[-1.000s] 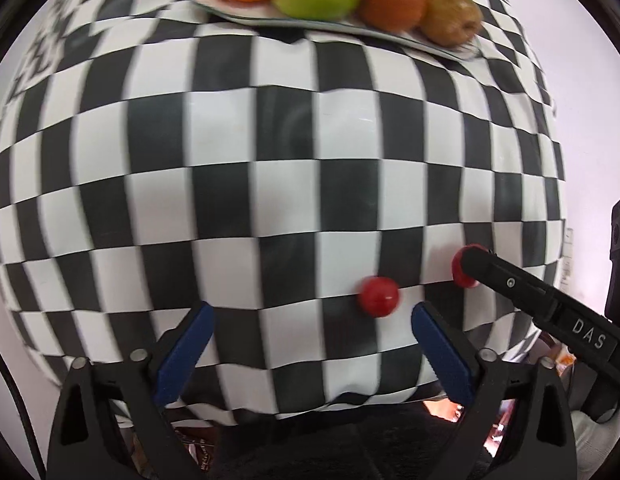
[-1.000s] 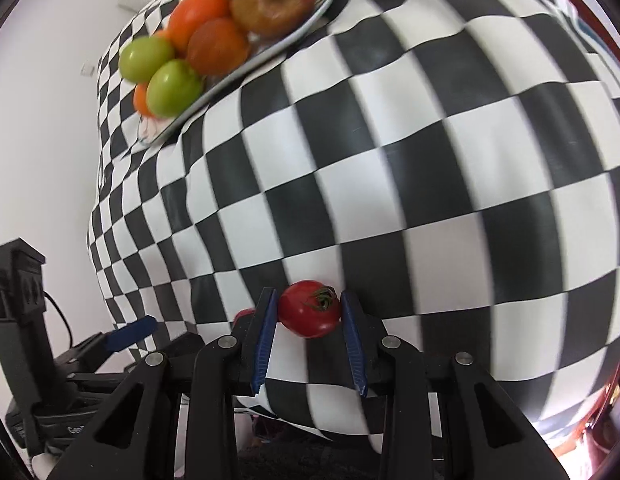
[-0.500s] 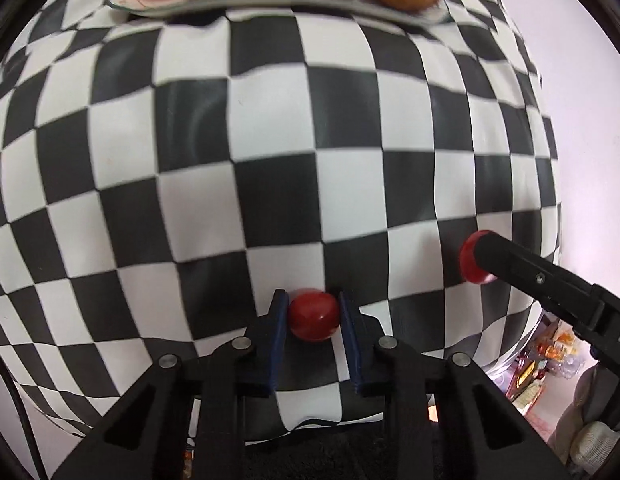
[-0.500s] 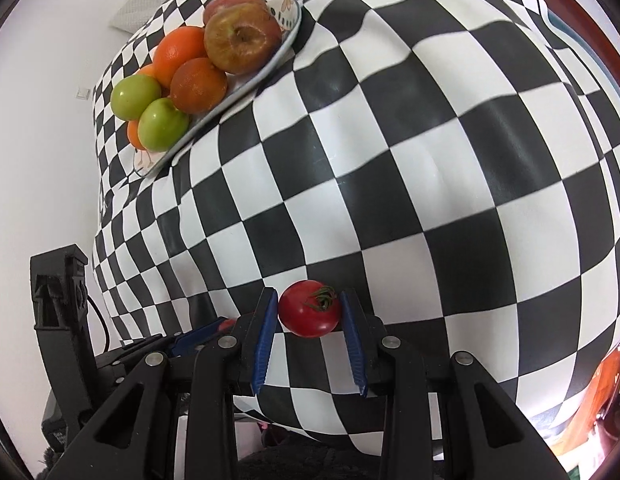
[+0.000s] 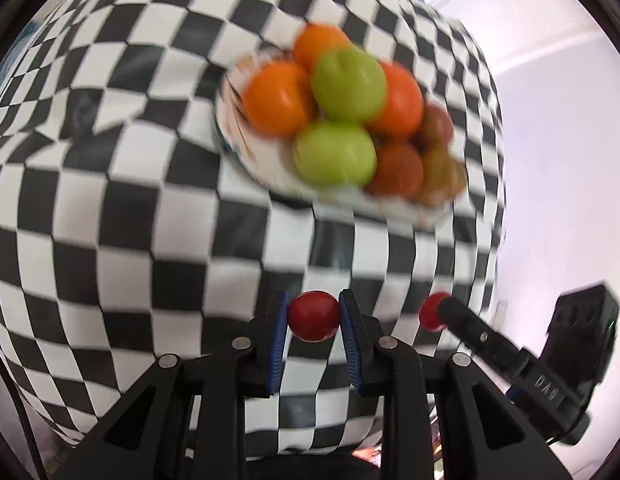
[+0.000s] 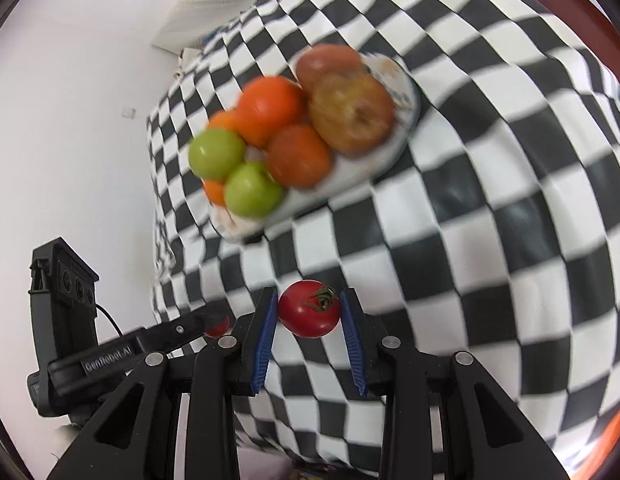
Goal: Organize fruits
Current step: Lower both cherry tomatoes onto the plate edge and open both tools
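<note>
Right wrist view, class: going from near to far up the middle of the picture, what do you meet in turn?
Right claw → red tomato held between its pads → checkered cloth → plate piled with fruit.

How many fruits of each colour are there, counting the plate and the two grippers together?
Orange fruits: 4
Green apples: 2
Red-brown apples: 2
Red tomatoes: 2
Total: 10
</note>
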A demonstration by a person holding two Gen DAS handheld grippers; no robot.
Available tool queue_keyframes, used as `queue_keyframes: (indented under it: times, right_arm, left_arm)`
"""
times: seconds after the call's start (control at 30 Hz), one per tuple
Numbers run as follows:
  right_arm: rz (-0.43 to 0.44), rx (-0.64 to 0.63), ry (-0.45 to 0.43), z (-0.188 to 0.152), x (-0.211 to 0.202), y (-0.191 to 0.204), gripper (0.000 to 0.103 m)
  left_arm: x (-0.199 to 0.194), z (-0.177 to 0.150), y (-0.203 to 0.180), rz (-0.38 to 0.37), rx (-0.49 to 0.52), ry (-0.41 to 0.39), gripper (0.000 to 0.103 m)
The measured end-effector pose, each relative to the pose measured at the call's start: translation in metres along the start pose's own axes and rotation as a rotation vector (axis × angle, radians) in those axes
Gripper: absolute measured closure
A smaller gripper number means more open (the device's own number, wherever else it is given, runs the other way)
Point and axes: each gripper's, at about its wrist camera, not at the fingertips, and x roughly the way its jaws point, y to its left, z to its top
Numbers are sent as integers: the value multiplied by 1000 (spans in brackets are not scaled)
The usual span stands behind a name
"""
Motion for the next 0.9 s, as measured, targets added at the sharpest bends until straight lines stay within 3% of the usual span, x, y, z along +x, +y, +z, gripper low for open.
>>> queue_keyframes:
  times: [0.27, 0.67, 0.8, 0.87, 0.9]
  right_arm:
    - [-22, 19, -49, 46, 20, 10, 68]
    - [-111, -18, -94, 69, 28, 7, 68]
    - [-106, 12, -89, 70, 31, -4, 67]
    - [-98, 24, -87, 70, 31, -7, 58]
    - [-90, 27, -90, 70, 30, -8, 39]
  left_arm:
    - [16, 65, 38, -51, -141, 0, 80]
    - [33, 77, 48, -29, -180, 56, 79]
    - [31, 78, 47, -34, -195, 66, 73]
    - [28, 78, 43, -8, -180, 59, 59]
    - [25, 77, 41, 2, -164, 49, 54]
